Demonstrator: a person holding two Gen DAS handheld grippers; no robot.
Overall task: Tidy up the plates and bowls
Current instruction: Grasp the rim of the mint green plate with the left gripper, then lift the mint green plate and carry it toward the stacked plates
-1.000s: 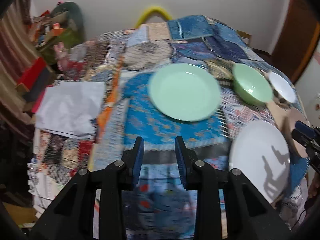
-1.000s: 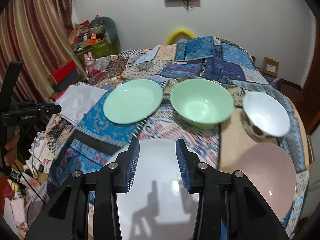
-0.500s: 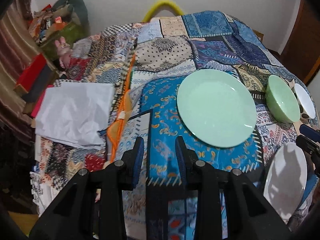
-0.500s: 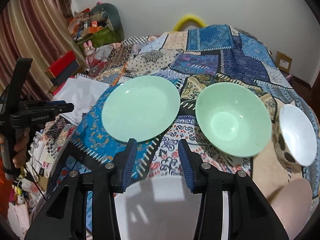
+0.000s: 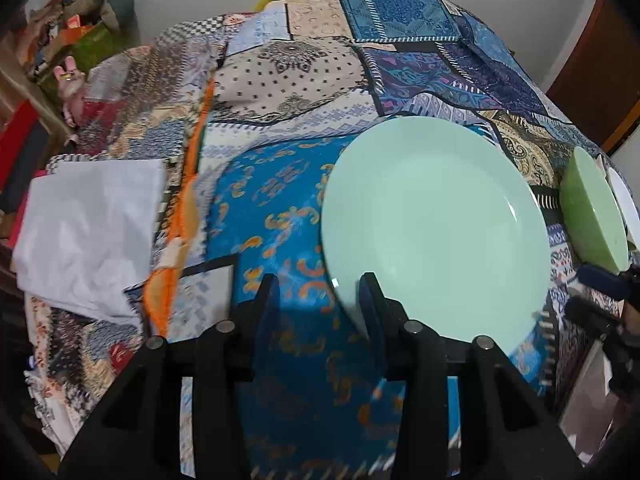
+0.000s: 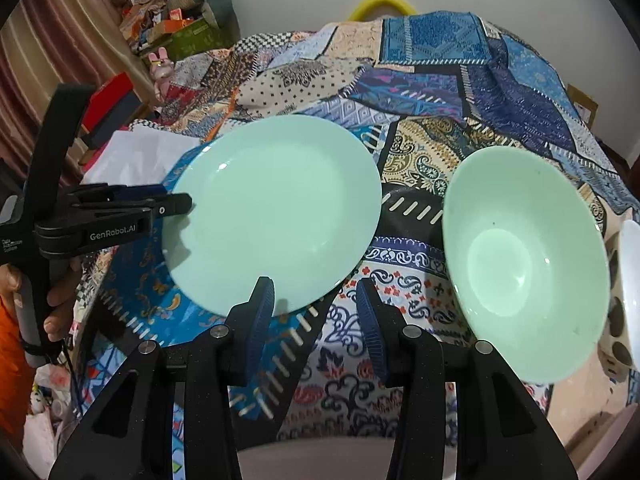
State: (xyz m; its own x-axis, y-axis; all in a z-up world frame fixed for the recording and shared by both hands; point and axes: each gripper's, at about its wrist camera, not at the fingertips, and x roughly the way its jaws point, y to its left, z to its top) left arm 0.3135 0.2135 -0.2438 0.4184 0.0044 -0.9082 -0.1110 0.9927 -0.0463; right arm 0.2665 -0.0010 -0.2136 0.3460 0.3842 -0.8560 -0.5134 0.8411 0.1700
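A mint green plate [image 5: 434,228] lies flat on the patchwork cloth [image 5: 280,216]; it also shows in the right wrist view [image 6: 276,212]. A mint green bowl [image 6: 524,260] sits to its right, seen edge-on in the left wrist view [image 5: 592,216]. My left gripper [image 5: 316,292] is open and empty at the plate's left near rim; its right finger overlaps the rim. From the right wrist view the left gripper [image 6: 176,202] sits at the plate's left edge. My right gripper [image 6: 316,300] is open and empty just in front of the plate's near rim.
A white bowl with dark spots [image 6: 628,300] stands right of the green bowl. A white plate's edge [image 6: 340,456] lies under my right gripper. A pink dish [image 6: 596,448] is at the lower right. White paper [image 5: 88,232] lies left. Clutter and boxes [image 6: 172,24] stand at the back left.
Both grippers have moved forward toward the green plate. The left one now reaches the plate's left rim. The white plate has slipped below the right gripper's view.
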